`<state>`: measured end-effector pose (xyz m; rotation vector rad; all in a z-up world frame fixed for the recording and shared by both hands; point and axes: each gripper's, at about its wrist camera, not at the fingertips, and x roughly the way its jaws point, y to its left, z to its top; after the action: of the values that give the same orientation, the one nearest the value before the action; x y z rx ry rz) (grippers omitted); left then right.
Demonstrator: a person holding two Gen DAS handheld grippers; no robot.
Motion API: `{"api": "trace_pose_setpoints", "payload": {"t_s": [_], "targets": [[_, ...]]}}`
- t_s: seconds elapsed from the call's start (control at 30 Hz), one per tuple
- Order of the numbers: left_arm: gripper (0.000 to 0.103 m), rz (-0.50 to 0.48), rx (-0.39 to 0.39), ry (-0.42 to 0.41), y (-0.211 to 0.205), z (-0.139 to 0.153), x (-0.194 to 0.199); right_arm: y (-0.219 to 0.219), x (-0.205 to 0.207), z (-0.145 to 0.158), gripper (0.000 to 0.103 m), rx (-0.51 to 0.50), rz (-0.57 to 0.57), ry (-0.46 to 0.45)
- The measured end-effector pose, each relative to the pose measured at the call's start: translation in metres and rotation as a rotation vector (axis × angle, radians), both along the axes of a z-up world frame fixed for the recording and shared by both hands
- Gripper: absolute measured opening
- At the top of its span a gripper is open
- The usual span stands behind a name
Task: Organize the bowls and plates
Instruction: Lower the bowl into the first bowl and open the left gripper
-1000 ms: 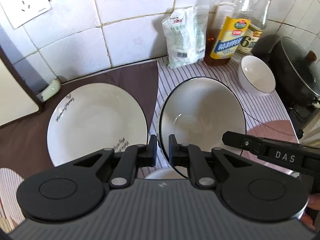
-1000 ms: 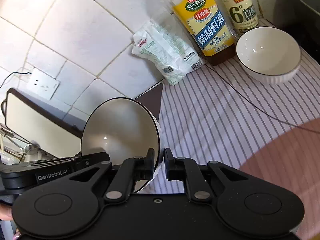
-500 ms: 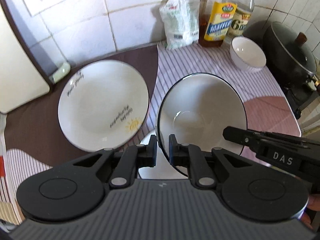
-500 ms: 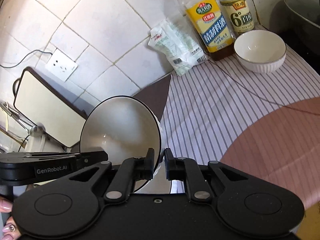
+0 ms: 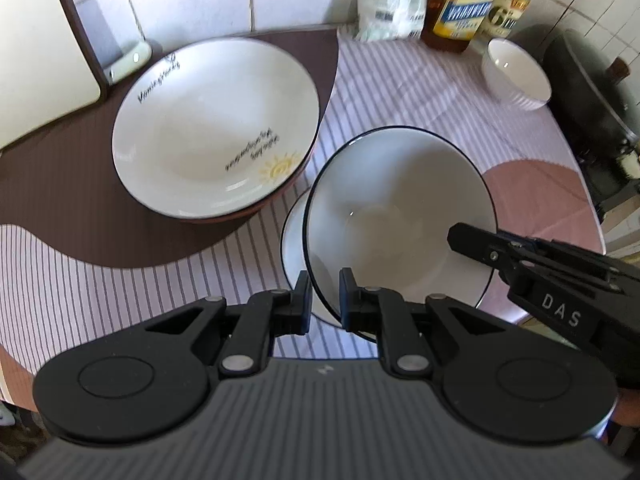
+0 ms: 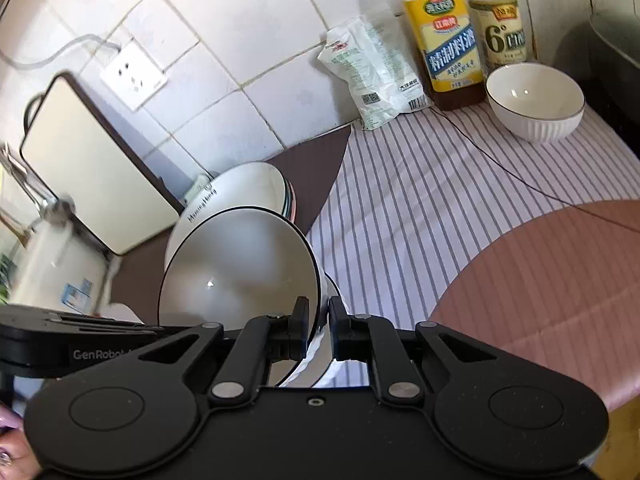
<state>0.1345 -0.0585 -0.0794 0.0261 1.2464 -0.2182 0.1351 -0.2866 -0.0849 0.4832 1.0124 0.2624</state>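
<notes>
Far left on the tabletop (image 5: 100, 280) sits your plate stack (image 5: 216, 128), sun-print plate on top, resting on the brown patch of the cloth, w/ a cutting board (image 6: 92, 168) leaning behind it.

Just right of the stack, your left gripper (image 5: 324, 296) is clamped on the near rim of the black-rimmed bowl (image 5: 400, 216), one pad inside, one outside. The bowl is tilted, its mouth turned up toward that camera. Beneath it there's a second white dish (image 5: 294, 240), prob. another bowl — can't tell if the two touch.

Right side of the same bowl: your right gripper (image 6: 319, 326) is also pinched shut on the rim, so it's a two-gripper carry.

Step in hand, as I read it: bringing this bowl down to nest on the dish below. Next move calls for you to level the bowl, centre it over the lower one, lower gently, then let go w/ both grippers together — uneven release could tip it.

Far right, near the bottles (image 6: 448, 40), the small ribbed bowl (image 6: 534, 100) is yet to be gathered.
</notes>
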Motion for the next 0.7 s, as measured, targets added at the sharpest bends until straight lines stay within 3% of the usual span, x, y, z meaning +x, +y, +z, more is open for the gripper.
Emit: {"api": "trace_pose_setpoints", "payload": {"t_s": [0.27,0.7], "targets": [[0.012,0.015,0.020,0.055,0.004,-0.018,0.005,0.012,-0.004,-0.013,0.014,-0.043,0.018,-0.018],[0.013,0.025,0.047,0.094,0.004,-0.032,0.010,0.042,0.001,-0.015,0.014,-0.265,0.172,-0.097]]}}
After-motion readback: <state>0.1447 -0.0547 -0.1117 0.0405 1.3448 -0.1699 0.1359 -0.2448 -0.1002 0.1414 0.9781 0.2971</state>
